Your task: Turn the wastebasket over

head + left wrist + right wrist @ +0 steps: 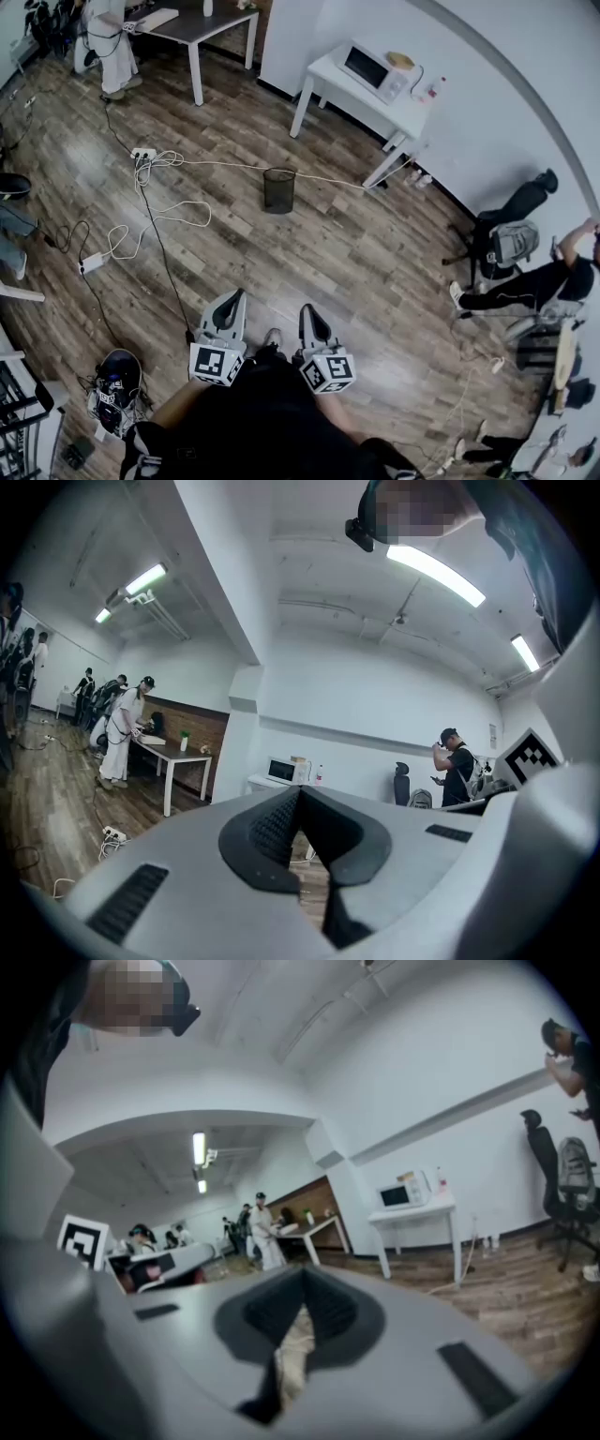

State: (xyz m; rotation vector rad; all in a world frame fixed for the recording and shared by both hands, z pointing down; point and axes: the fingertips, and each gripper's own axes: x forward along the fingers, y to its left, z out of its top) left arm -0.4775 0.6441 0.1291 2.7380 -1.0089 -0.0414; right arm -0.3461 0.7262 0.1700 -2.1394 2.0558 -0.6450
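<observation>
The dark mesh wastebasket stands upright on the wooden floor in the upper centre of the frame, near a white cable, well apart from the left gripper and right gripper at lower centre, each with its jaws together and nothing between them.

From the head view, the wastebasket is too small for us to tell what its inside holds. The picture's edge cuts off the seated person at the right, and the top edge cuts off the person in white. Our hands are hidden beneath the left hand-held gripper and the right hand-held gripper. In the right gripper view, what we see between the pads is only a pale blur.
</observation>
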